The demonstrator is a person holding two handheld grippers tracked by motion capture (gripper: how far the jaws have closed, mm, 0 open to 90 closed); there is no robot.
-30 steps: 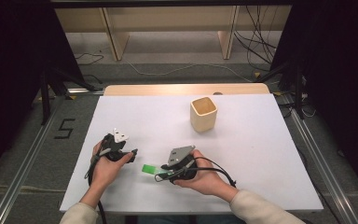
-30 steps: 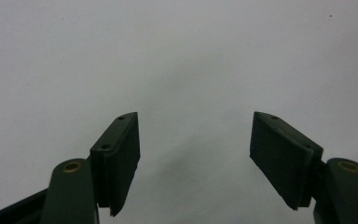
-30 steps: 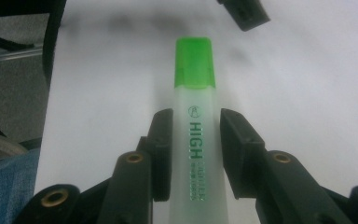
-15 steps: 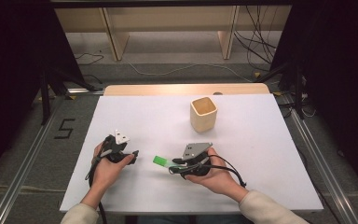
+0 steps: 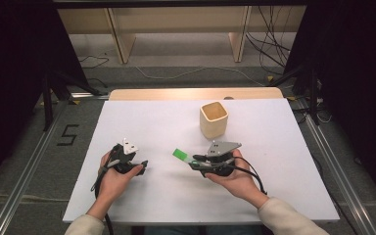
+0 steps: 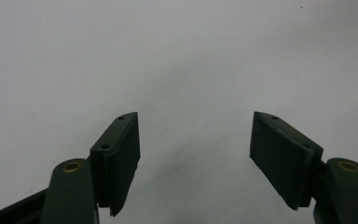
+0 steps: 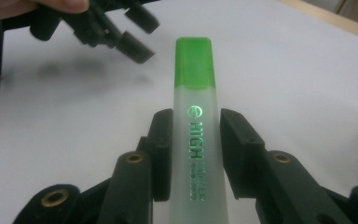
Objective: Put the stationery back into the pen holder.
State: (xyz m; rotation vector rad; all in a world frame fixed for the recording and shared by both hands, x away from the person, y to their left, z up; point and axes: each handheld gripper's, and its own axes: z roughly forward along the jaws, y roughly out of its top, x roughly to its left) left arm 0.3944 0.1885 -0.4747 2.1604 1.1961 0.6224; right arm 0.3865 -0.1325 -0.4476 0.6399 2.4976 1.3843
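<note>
Fingers (image 7: 163, 154) hiding highlighter (image 7: 195, 121) sides

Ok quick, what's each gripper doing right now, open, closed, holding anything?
Left gripper: open, jaws wide apart, nothing between them.
Right gripper: closed on the green highlighter, cap end pointing away from the hand.

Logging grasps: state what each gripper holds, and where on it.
Right gripper: green highlighter, jaws clamped on its translucent barrel, below the green cap. Left gripper: nothing, jaws open.
</note>
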